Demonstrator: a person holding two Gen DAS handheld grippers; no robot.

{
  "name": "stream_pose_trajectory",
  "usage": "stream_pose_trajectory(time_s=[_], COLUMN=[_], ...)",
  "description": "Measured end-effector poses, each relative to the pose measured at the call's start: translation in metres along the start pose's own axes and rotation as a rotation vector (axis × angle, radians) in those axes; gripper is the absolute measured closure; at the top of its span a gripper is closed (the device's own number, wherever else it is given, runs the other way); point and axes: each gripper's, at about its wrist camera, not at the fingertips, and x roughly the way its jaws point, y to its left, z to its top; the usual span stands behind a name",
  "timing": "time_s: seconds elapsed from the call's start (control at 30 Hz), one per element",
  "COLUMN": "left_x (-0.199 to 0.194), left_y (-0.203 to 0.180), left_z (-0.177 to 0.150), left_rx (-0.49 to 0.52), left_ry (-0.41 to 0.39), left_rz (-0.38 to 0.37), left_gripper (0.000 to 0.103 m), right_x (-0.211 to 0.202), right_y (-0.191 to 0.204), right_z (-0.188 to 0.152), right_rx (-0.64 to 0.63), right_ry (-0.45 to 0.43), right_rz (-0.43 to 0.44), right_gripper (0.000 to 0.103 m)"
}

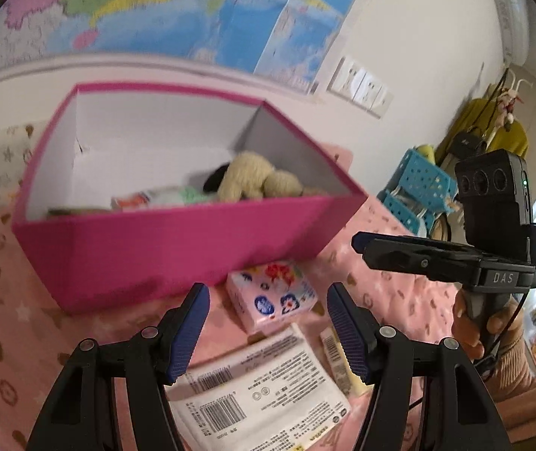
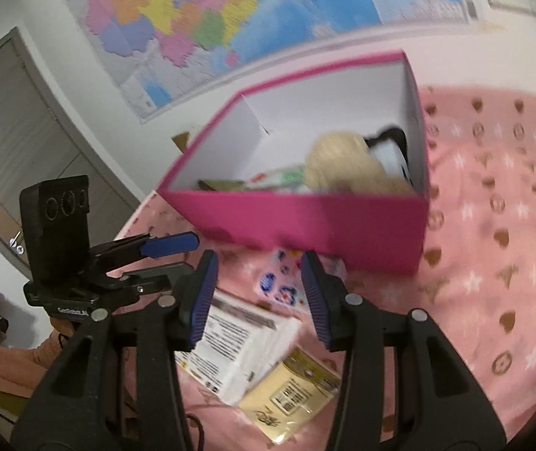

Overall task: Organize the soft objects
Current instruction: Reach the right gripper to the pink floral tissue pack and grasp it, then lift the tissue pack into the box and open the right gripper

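Bedding in pink carries one magenta box (image 1: 177, 240) holding one beige plush toy (image 1: 256, 182) and some blurred packets. Three packs lie before it: one floral tissue pack (image 1: 273, 295), one white pack (image 1: 264, 387), one yellow pack (image 2: 294, 394). Left tool (image 1: 266, 329) and right tool (image 2: 258, 295) both stand apart, empty.

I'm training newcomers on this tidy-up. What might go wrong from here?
The two claws, left and right, both hover open over the same packs, so they may collide. The floral pack lies tight against the pink box; a claw closing on it could bump the box. The white pack partly covers the yellow one, which may drag along.
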Motion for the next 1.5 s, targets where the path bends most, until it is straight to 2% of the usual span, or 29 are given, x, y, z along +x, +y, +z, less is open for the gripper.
stream_pose_trajectory(time_s=[0.17, 0.23, 0.7, 1.1, 1.2, 1.5], left_x=[0.017, 0.024, 0.056, 0.064, 0.066, 0.060], left_y=[0.001, 0.001, 0.005, 0.007, 0.007, 0.004], left_z=[-0.005, -0.006, -0.011, -0.010, -0.010, -0.009], left_rx=[-0.011, -0.015, -0.046, -0.068, -0.078, -0.065], left_ry=[0.044, 0.060, 0.154, 0.177, 0.184, 0.160], left_rz=[0.013, 0.016, 0.027, 0.013, -0.001, -0.012], left_gripper=[0.038, 0.044, 0.065, 0.066, 0.066, 0.067], right_x=[0.019, 0.025, 0.045, 0.055, 0.056, 0.048], right_y=[-0.021, -0.028, -0.043, -0.040, -0.036, -0.028], right_z=[-0.010, -0.013, -0.016, -0.015, -0.013, -0.012], right_rx=[0.063, 0.086, 0.131, 0.131, 0.111, 0.069], right_ry=[0.050, 0.069, 0.099, 0.108, 0.107, 0.085], right_rz=[-0.035, -0.032, -0.033, -0.019, -0.032, -0.051], right_gripper=[0.055, 0.055, 0.055, 0.055, 0.059, 0.060])
